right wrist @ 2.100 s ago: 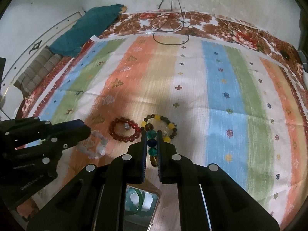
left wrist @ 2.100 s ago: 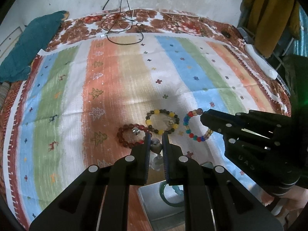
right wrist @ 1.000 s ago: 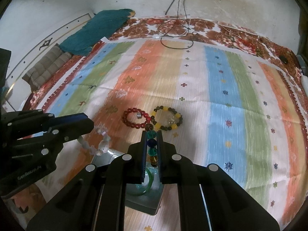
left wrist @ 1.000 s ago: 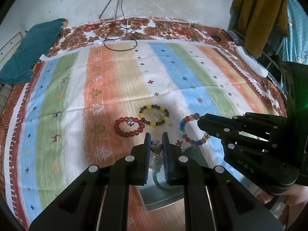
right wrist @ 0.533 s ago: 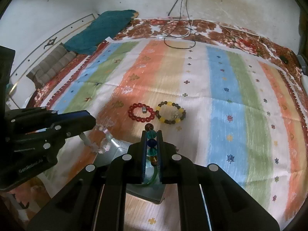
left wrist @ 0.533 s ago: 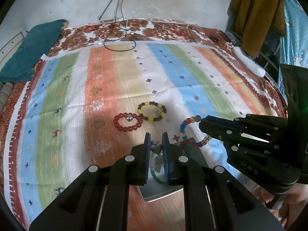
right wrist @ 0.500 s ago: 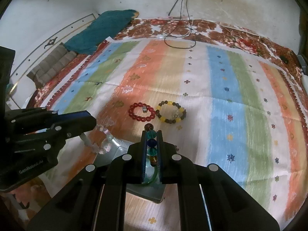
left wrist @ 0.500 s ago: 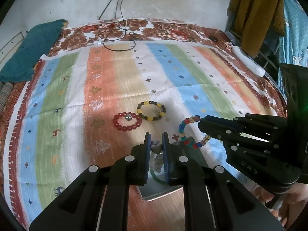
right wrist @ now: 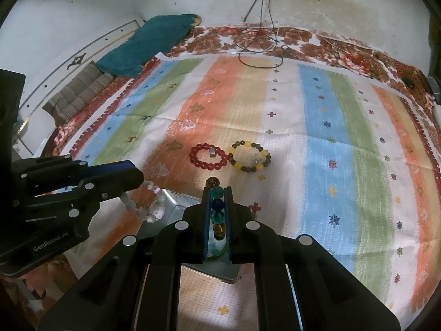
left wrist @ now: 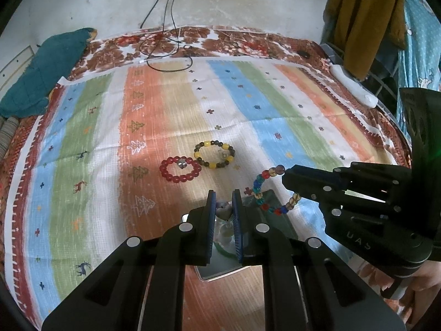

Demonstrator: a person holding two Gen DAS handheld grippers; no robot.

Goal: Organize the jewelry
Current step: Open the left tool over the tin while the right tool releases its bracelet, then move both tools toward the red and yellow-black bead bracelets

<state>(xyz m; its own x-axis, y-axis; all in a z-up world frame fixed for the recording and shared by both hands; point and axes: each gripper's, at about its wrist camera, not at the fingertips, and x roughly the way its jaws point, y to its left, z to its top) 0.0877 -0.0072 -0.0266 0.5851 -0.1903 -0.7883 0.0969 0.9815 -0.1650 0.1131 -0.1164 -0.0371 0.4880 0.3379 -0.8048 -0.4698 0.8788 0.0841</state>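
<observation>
Both bracelets came up off the striped bedspread [left wrist: 165,104] with me: left tongs [left wrist: 223,207] clamp the clear one [right wrist: 154,209], right tongs [right wrist: 216,207] the multicolored one [left wrist: 261,193], above a metal tin [right wrist: 179,207]; red bracelet [left wrist: 180,169] and yellow-dark bracelet [left wrist: 214,154] lie beyond.

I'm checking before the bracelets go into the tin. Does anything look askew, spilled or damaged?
Nothing stands out. The red bracelet and the yellow-and-dark bracelet lie flat and whole on the striped cloth, touching side by side. Each gripper holds one intact bracelet over the metal tin.
</observation>
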